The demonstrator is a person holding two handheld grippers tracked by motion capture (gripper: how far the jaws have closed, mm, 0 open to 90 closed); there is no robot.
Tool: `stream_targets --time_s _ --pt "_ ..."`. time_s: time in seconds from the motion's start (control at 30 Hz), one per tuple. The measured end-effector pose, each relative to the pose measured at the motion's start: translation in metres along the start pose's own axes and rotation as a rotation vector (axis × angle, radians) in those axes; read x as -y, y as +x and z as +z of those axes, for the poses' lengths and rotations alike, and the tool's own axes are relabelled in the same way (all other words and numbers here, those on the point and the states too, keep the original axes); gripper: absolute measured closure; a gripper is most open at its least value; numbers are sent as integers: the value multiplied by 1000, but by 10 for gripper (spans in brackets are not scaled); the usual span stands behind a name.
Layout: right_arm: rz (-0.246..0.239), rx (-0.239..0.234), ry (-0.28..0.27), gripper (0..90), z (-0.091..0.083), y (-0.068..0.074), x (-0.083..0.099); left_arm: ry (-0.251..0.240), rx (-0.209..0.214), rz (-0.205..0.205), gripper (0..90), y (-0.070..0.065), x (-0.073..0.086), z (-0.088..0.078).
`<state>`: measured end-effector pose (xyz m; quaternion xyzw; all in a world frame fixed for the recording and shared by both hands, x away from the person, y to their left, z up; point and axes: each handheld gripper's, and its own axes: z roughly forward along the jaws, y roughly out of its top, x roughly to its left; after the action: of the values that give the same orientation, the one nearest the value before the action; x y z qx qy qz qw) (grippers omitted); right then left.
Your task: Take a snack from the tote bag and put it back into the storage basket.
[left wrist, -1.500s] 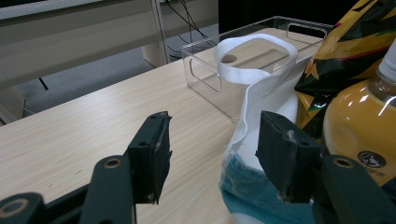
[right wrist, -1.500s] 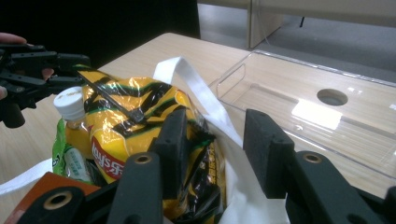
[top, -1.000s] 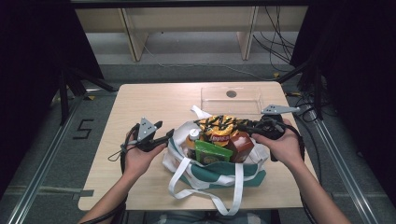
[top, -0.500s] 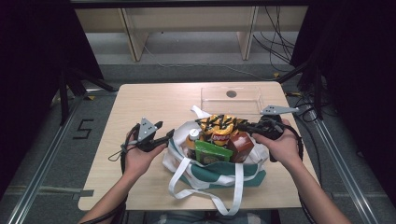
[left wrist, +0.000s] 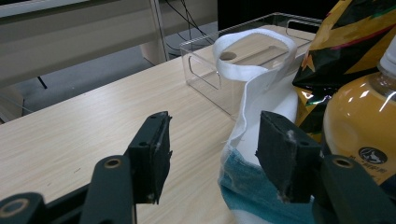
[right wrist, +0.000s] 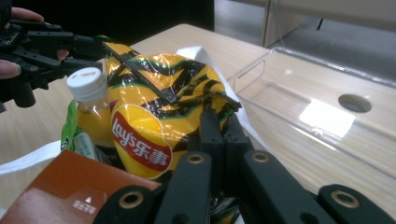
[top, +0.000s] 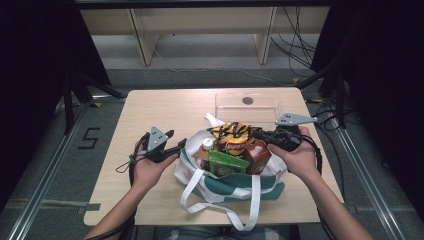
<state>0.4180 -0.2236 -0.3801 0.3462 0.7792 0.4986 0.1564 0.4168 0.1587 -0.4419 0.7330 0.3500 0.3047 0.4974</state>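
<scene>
A white and teal tote bag [top: 230, 186] lies on the wooden table [top: 165, 107], stuffed with snacks. A yellow and black chips bag [top: 232, 131] [right wrist: 149, 116] pokes out of its top. My right gripper [top: 258, 134] [right wrist: 219, 115] is shut on that bag's crinkled top edge. Beside the chips stand an orange drink bottle [top: 205, 148] [right wrist: 88, 100], a green packet [top: 227, 163] and a red-brown box [top: 257, 155]. My left gripper [top: 176, 140] [left wrist: 212, 128] is open at the tote's left rim [left wrist: 243, 126], with the white cloth edge between its jaws, close to the right one.
A clear plastic tray [top: 247, 102] [right wrist: 327, 109] stands just beyond the tote on the table's far right. The tote's white straps [top: 250, 205] trail toward the front edge. Bare tabletop lies to the left and far left.
</scene>
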Motion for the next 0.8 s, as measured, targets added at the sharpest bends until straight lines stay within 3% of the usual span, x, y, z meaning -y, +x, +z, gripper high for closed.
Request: stream_targets --time_s 0.27,0.43,0.57,0.6,0.8 --pt "-50 24 -51 900 -3 5 -3 1 2 0 438 0 0 0" --pt "-45 26 -106 900 -4 7 -5 1 1 2 438 0 0 0" --pt "-21 23 -102 900 -6 9 -5 0 0 3 438 0 0 0" --pt "-35 39 -133 900 -5 9 -5 0 0 3 438 0 0 0" --pt "-31 32 -147 900 -8 11 -8 0 -1 2 439 0 0 0"
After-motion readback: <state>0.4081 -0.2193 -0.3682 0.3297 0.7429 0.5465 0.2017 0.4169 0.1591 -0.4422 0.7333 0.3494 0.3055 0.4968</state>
